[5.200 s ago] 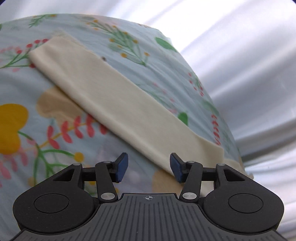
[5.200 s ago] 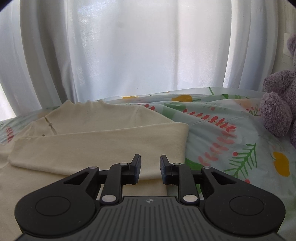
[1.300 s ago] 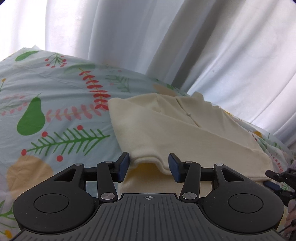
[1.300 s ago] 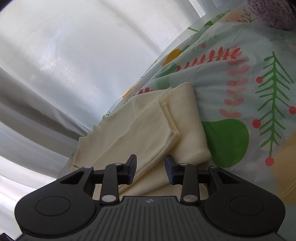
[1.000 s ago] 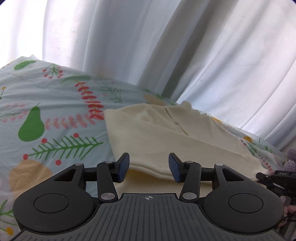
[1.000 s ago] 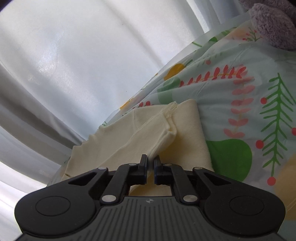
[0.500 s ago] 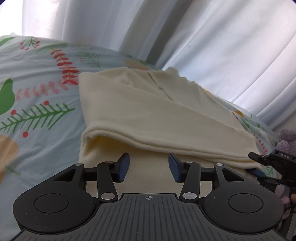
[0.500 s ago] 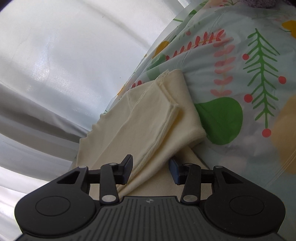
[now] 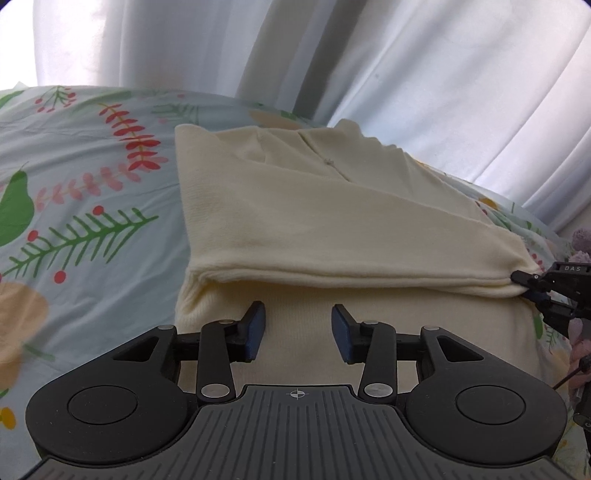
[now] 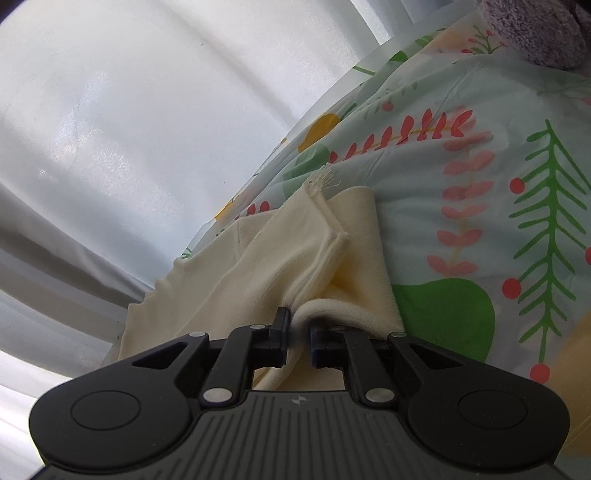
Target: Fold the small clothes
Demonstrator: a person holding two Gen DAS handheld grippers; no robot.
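Right tool [image 10: 298, 334] pinches cream garment [image 9: 332, 221] fold; left tool [image 9: 298, 326] wide above it; floral bedsheet [image 9: 74, 184], white curtain [image 9: 332, 55] behind.

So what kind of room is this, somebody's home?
Probably a bedroom. The cream top lies on a bed sheet printed with leaves and fruit, white curtains hang behind it, and a purple plush toy sits at the bed's edge.

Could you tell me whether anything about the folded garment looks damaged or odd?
Yes: the cream garment has a frayed corner with loose threads sticking out onto the bedsheet, seen from the right wrist. Otherwise it lies folded.
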